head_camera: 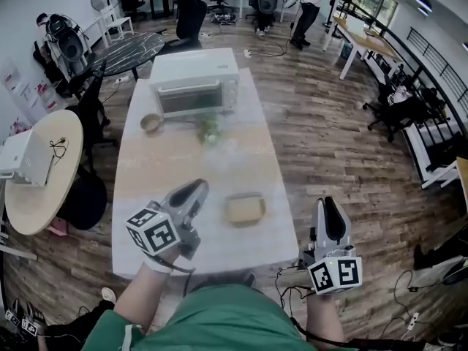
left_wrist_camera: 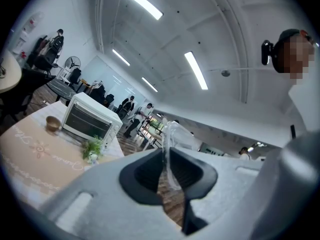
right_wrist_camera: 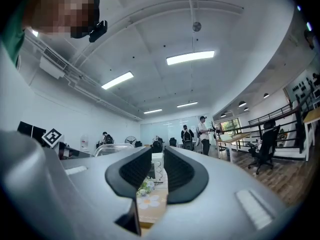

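My left gripper point(head_camera: 200, 189) hovers over the near part of the long white table point(head_camera: 241, 258), its jaws shut on a thin clear plastic piece point(left_wrist_camera: 171, 134) that stands up between them. The same clear piece point(right_wrist_camera: 107, 149) shows as a domed shape in the right gripper view. A shallow tan container point(head_camera: 245, 209) lies on the table just right of the left gripper. My right gripper point(head_camera: 328, 205) hangs off the table's right front corner; its jaws stand together with nothing between them point(right_wrist_camera: 159, 156). Both grippers tilt upward.
A white toaster oven point(head_camera: 194, 90) stands at the table's far end, with a small brown bowl point(head_camera: 151, 123) and a little potted plant point(head_camera: 208, 130) in front of it. Round tables point(head_camera: 36, 174) and chairs stand left, people point(head_camera: 307, 6) at the back, and cables point(head_camera: 292, 284) on the floor.
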The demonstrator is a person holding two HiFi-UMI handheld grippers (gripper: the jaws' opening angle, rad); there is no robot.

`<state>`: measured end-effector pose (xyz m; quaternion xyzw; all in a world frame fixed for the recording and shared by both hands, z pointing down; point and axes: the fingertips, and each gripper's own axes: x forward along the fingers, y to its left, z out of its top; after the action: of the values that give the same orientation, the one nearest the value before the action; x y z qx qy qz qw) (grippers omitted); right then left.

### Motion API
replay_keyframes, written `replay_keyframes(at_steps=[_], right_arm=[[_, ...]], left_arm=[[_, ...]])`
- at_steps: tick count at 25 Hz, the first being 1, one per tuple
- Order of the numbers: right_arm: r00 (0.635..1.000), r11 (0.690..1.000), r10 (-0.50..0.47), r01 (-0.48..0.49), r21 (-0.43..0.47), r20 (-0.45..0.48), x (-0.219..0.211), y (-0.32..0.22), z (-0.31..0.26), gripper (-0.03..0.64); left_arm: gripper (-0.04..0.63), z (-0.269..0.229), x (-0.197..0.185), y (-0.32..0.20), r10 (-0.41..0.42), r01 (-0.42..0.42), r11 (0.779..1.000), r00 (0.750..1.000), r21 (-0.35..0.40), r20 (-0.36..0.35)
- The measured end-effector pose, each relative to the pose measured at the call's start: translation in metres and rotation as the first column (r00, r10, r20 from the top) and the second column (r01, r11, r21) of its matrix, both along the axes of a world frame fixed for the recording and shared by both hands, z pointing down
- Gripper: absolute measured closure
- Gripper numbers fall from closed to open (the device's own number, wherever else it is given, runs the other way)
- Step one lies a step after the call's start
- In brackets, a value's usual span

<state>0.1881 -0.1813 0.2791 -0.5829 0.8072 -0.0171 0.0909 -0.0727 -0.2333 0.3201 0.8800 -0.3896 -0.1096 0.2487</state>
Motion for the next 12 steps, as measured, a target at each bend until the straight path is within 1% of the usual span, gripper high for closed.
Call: replay_keyframes(at_steps=[12], right_arm=[[1.0,1.0,0.001,-0.001,0.005,-0.001,0.0024,-0.0021,0.0002,0.54]], left_arm=[[0.554,-0.003,0.0029,0.0006,0.01,-0.01,1.0,1.0,0.002,-0.006]])
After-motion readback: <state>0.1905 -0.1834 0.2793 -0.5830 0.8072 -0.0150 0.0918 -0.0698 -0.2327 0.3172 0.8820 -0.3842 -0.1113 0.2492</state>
